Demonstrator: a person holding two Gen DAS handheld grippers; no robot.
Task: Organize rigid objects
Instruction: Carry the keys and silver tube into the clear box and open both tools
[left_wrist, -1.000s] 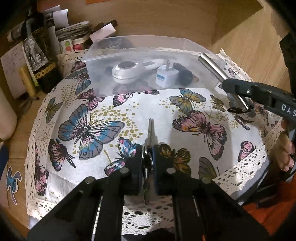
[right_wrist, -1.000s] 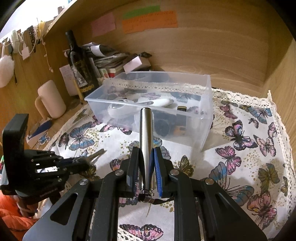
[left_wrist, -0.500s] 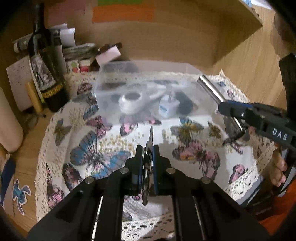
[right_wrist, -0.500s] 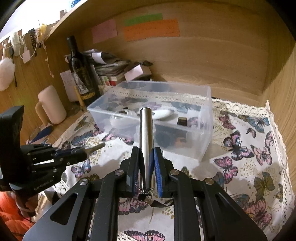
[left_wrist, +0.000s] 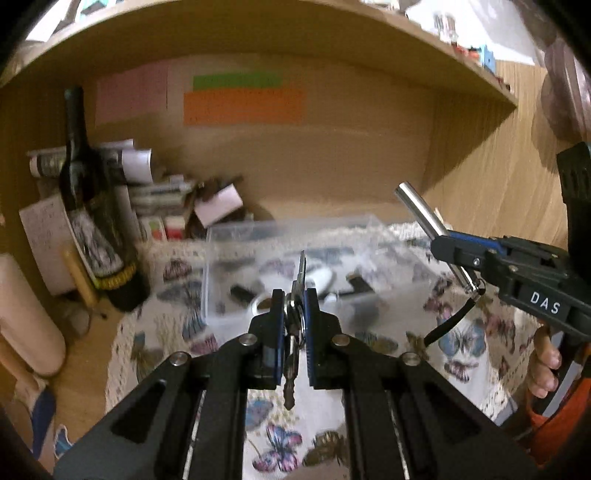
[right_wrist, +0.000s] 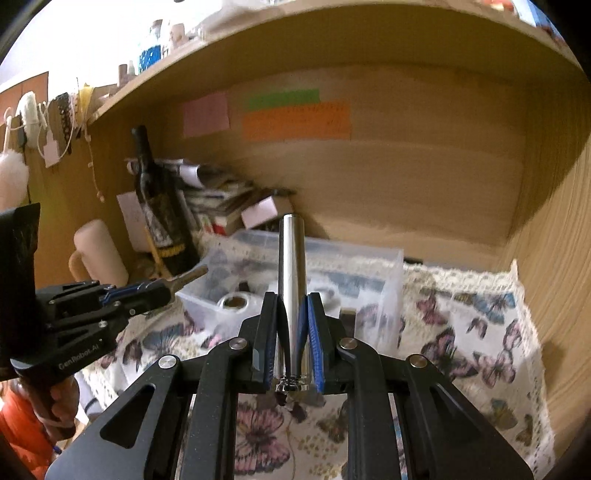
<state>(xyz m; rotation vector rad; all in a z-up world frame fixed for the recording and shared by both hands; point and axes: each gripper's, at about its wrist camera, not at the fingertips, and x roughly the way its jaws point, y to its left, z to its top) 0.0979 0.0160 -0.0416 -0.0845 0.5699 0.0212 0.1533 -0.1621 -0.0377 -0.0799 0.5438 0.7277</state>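
Above a butterfly-print, lace-edged tablecloth (right_wrist: 480, 332), a bunch of silver metal keys on a ring (left_wrist: 298, 295) sits clamped in the left gripper (left_wrist: 295, 317), blade pointing forward, while the right gripper (right_wrist: 293, 332) is closed around a polished steel cylinder with a short cord (right_wrist: 291, 280). Both loads have risen from cloth height within the last second and now hang level with the rim of the clear plastic storage box (right_wrist: 384, 266), which already holds a white round gadget (right_wrist: 236, 302) and other small items. The lift suggests both pieces are bound for the box. A dark wine bottle (left_wrist: 92, 221) stands to its left.
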